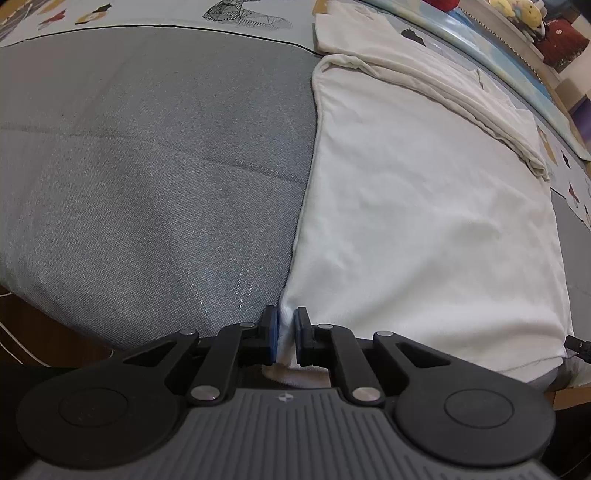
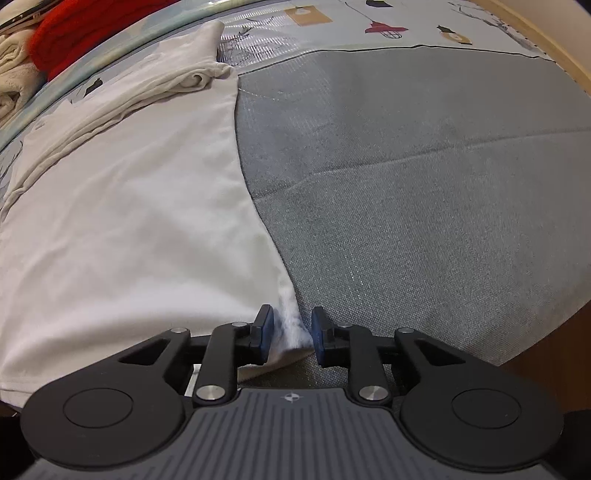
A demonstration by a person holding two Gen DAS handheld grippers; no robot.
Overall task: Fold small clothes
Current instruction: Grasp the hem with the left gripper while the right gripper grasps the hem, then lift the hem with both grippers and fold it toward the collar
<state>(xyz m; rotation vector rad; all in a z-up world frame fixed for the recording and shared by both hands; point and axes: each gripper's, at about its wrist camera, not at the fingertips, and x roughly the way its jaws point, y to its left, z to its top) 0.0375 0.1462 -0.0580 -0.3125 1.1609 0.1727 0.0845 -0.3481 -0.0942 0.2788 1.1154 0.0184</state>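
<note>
A white garment [image 1: 424,206] lies flat on a grey mat [image 1: 147,166], with its far part bunched into folds. My left gripper [image 1: 285,334] is shut on the garment's near left corner, cloth pinched between the blue pads. In the right wrist view the same white garment [image 2: 129,221] fills the left half on the grey mat [image 2: 424,184]. My right gripper [image 2: 289,336] stands around the garment's near right corner, jaws a little apart, with cloth between them and a gap beside the right pad.
A second folded white cloth [image 1: 354,29] lies beyond the garment on a patterned sheet [image 1: 110,11]. A red item [image 2: 81,26] and cream towels [image 2: 14,70] sit at the far left. The mat's near edge drops to a brown floor [image 2: 546,354].
</note>
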